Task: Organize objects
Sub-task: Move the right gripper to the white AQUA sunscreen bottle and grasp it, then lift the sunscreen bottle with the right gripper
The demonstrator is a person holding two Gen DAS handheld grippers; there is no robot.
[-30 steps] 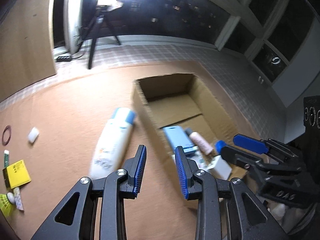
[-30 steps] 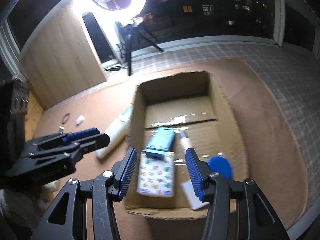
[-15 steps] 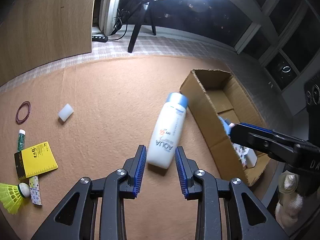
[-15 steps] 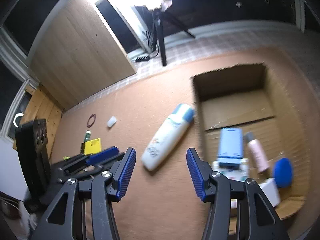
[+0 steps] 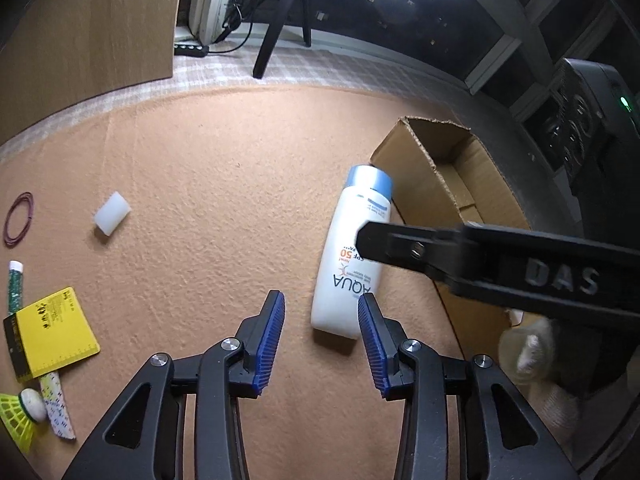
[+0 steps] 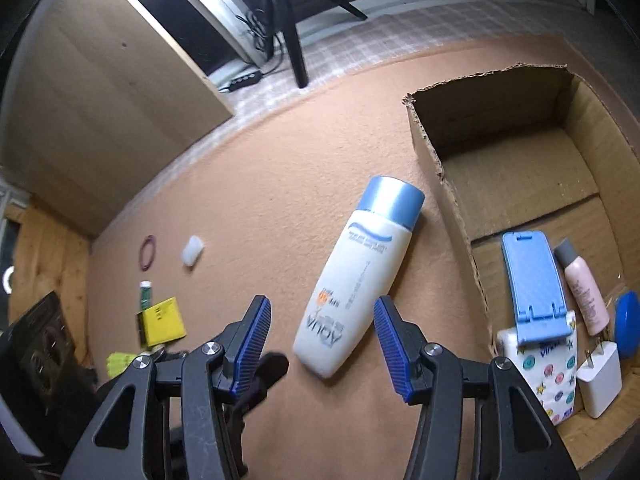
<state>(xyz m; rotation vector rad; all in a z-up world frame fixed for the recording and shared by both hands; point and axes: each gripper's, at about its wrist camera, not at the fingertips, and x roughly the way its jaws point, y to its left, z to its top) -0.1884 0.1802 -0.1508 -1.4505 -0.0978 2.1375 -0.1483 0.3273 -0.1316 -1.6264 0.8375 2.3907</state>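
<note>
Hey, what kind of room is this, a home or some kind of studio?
Probably a home room set up for filming: a tripod with a power strip by dark windows, and household clutter beside a cardboard box.

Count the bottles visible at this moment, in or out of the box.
2. The white sunscreen bottle lies on the mat beside the cardboard box; the small pink bottle lies inside it. Others could be hidden behind the box's near wall.

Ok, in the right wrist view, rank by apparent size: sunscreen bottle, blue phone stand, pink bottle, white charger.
1. Sunscreen bottle, clearly largest.
2. Blue phone stand.
3. Pink bottle and white charger look about alike; the charger lies nearer the camera, so I won't rank them.
</note>
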